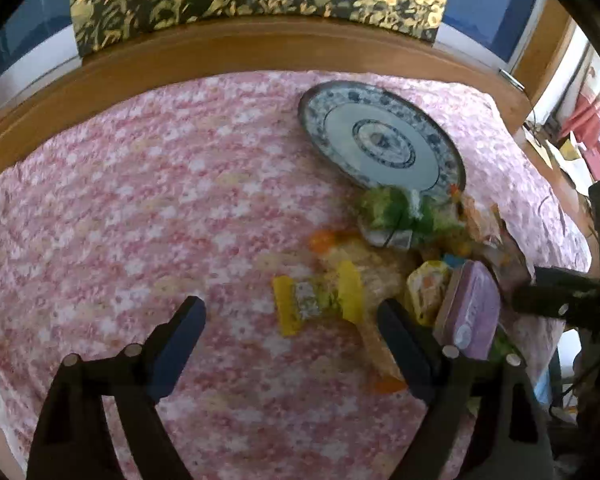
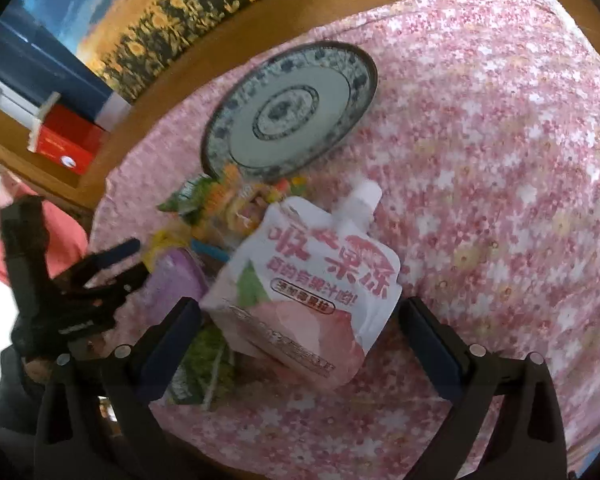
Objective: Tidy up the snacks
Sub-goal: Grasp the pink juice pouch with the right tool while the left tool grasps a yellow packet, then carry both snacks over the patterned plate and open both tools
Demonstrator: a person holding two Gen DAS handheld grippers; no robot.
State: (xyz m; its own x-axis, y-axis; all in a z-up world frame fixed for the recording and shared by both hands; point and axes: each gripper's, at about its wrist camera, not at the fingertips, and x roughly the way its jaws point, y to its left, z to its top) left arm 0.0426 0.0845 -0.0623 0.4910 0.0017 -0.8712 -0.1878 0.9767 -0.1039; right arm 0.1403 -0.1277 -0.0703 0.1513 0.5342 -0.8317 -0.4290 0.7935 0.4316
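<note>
two grippers wide, jelly pouch (image 2: pixel 312 280) btwn right gripper (image 2: pixel 300 320) fingers, untouched

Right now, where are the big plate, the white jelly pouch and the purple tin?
plate (image 2: pixel 240 148), right wrist view, bare pale ring inside the rim.
jelly pouch (image 2: pixel 312 280), right wrist view, middle of the printed front.
purple tin (image 1: pixel 474 304), left wrist view, lid.

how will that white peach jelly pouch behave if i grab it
The jelly pouch looks soft and glossy, so it will probably sag and may slip. It lies between the right tool's open jaws; its capped spout seems the only stiff part.
</note>
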